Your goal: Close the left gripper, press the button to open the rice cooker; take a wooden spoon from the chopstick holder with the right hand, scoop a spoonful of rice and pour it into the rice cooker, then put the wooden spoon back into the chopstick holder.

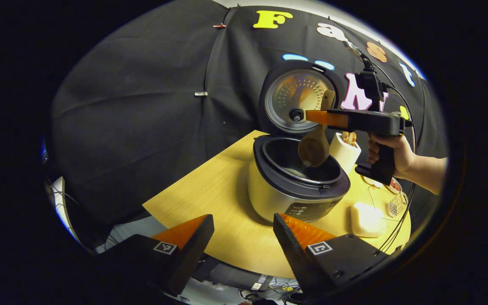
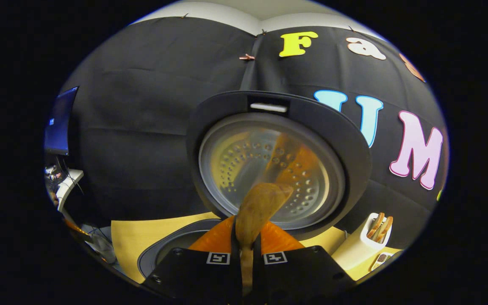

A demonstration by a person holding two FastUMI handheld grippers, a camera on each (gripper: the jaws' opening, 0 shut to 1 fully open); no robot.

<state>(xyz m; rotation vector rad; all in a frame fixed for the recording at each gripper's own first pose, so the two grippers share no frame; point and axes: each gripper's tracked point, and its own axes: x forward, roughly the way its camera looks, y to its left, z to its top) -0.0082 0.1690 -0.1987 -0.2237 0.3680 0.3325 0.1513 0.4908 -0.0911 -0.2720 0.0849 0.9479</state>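
Rice cooker (image 1: 297, 186) sits open on the table (image 1: 210, 190), just ahead of the left gripper (image 1: 244, 231) — its fingers are wide apart. Right gripper (image 2: 246, 237) pinches the wooden spoon (image 1: 315, 146) — bowl down over the pot. Chopstick holder (image 1: 345, 151) stands just behind.

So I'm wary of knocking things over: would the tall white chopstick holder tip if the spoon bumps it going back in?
Probably fairly easily. The tall white chopstick holder looks narrow for its height, and the utensils poking above its rim likely raise its balance. It stands close beside the rice cooker, which might stop a fall that way.
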